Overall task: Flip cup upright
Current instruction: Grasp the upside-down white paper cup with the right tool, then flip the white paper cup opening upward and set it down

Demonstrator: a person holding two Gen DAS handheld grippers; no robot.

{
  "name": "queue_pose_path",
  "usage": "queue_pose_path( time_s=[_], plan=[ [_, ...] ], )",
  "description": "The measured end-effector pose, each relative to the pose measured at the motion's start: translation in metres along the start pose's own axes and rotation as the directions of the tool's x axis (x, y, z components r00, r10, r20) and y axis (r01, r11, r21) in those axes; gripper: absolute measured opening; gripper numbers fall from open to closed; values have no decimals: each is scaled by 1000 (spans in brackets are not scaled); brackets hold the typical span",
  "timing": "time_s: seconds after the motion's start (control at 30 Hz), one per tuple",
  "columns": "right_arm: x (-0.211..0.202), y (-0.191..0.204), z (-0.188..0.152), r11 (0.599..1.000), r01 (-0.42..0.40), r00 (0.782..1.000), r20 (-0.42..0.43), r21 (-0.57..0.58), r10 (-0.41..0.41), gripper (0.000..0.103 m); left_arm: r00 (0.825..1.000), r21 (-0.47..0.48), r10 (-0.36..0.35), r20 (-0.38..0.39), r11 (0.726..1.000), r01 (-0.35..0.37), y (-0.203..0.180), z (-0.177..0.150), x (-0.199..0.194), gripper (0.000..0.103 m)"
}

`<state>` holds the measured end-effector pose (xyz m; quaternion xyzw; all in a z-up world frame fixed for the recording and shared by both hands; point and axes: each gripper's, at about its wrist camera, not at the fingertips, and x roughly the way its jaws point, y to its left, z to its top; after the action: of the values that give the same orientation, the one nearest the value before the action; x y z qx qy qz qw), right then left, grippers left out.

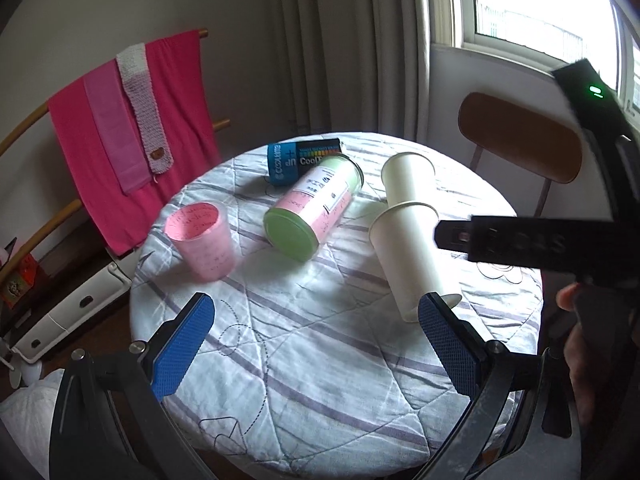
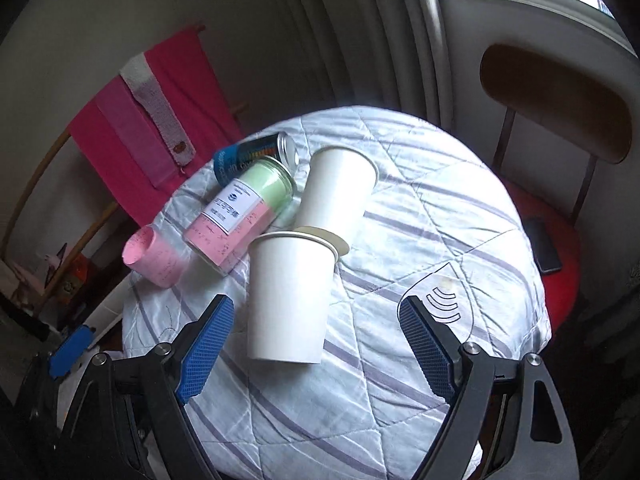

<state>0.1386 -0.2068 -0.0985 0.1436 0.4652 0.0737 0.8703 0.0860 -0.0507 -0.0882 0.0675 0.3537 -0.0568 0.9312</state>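
I see nothing flipped yet: the near paper cup [image 2: 288,296] lies beside the jar [image 2: 244,216], both grippers [image 1: 316,344] [image 2: 316,344] wide open, empty.

Both grippers hover with blue-padded fingers spread wide, holding nothing: the left gripper [image 1: 316,344] lower, the right gripper [image 2: 316,344] reaching forward alongside it.

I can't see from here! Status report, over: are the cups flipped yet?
Both hand-held grippers open, left, right, holding nothing. Two white paper cups on their sides, near, far, rims touching. Jar lies beside them.
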Motion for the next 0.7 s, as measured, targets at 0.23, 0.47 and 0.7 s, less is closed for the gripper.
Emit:
queue_pose_path(
  time_s=[0.23,0.47,0.7],
  plan=[
    [40,2,18,999,-43,993,-105,18,45,86,995,1,-88,-49,996,88,-6,8,26,103],
    [46,1,22,994,-110,987,-117,9,111,68,989,11,-113,-92,993,115,-14,8,44,103],
    [23,15,13,991,-114,993,-21,-72,113,60,982,-11,-147,-115,989,147,-12,2,45,103]
  ],
)
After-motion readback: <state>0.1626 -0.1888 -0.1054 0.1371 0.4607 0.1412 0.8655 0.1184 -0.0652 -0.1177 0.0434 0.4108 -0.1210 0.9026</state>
